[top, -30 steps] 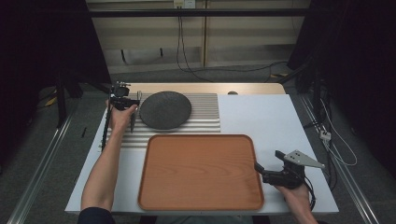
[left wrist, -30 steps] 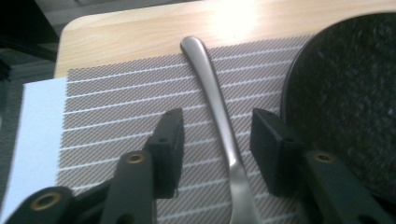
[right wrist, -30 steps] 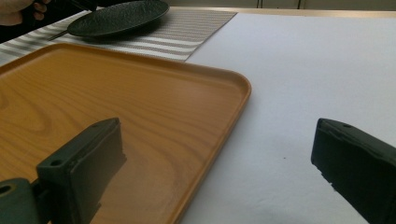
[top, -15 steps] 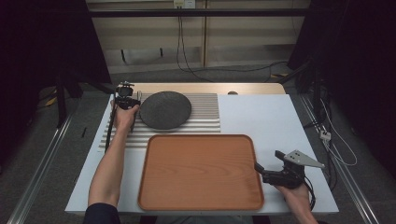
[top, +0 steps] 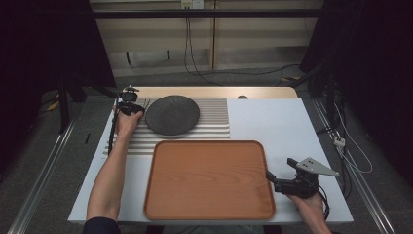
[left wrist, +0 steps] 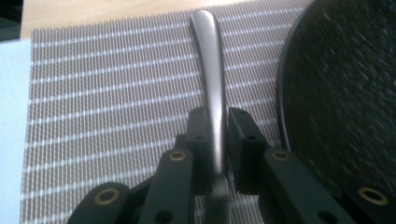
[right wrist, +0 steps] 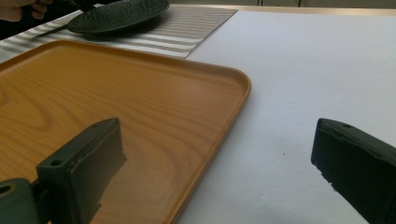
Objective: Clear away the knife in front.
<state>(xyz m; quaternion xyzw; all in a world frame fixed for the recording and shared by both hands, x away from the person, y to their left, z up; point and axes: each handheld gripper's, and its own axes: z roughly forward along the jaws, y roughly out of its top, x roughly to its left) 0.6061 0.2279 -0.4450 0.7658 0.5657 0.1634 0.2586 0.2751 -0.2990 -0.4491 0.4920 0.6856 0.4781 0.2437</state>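
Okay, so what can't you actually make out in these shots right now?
- Left gripper view: the metal utensil runs down between the left gripper pads; its working end is cut off at the bottom edge, so its type is unclear.
- High view: the utensil is too small, hidden by the hand.
- Left gripper view: the dark plate is cropped and blurred.

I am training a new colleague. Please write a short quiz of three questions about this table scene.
1. True or false: the left gripper is closed on a metal handle.
2. What lies under the dark plate? A) striped mat B) wooden tray C) bare table
3. Which gripper has wide-open jaws with nothing between them?

Key:
1. True.
2. A, the striped mat.
3. The right gripper, beside the wooden tray.
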